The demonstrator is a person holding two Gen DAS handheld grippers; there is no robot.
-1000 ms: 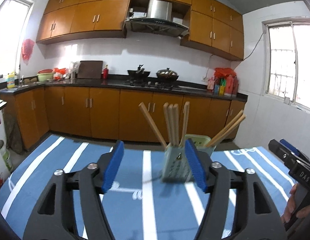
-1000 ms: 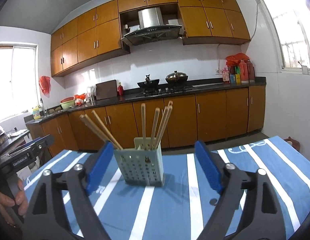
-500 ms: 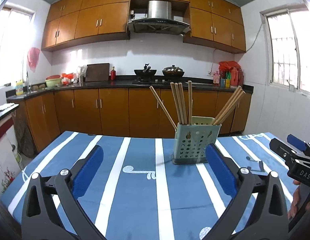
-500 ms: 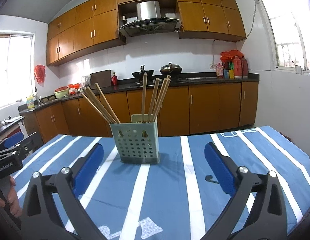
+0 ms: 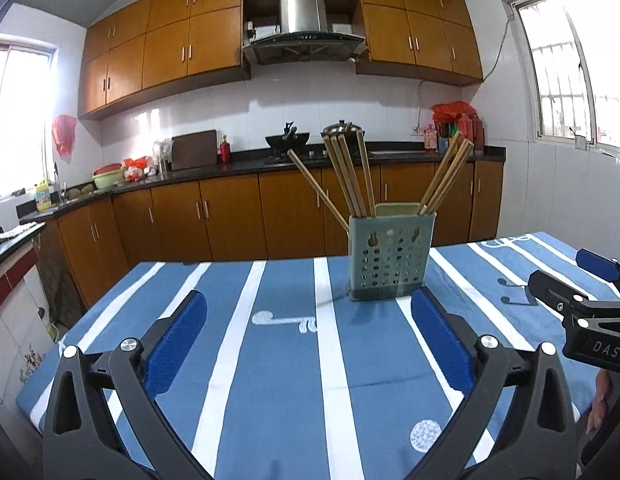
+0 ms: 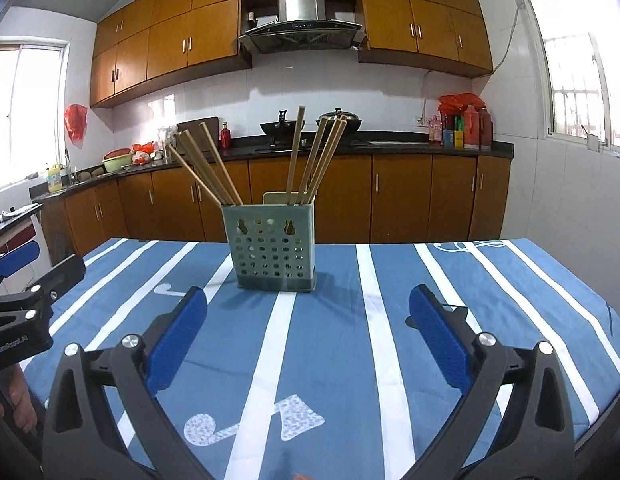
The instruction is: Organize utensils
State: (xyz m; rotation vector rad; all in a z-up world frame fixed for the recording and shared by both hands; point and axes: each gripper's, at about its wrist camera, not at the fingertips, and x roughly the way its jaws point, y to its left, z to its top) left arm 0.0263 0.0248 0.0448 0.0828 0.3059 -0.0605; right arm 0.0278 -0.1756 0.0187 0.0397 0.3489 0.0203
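Observation:
A pale green perforated utensil holder [image 5: 391, 257] stands upright on the blue striped tablecloth [image 5: 286, 360], with several wooden chopsticks [image 5: 349, 176] leaning inside it. It also shows in the right wrist view [image 6: 272, 246], with its chopsticks [image 6: 310, 160]. My left gripper [image 5: 309, 320] is open and empty, low over the cloth, short of the holder. My right gripper [image 6: 308, 314] is open and empty, also short of the holder. Each gripper shows at the edge of the other's view: the right one [image 5: 581, 300], the left one [image 6: 26, 288].
The table's far edge lies just behind the holder. Beyond it are brown kitchen cabinets [image 5: 230, 212], a dark counter with a wok [image 5: 288, 140], a pot and bottles [image 5: 461, 128]. A side counter [image 5: 10, 236] stands at the left.
Both grippers have drawn back from the holder, and their jaws have opened wide. The holder now looks smaller and farther off. The chopsticks stay in the holder.

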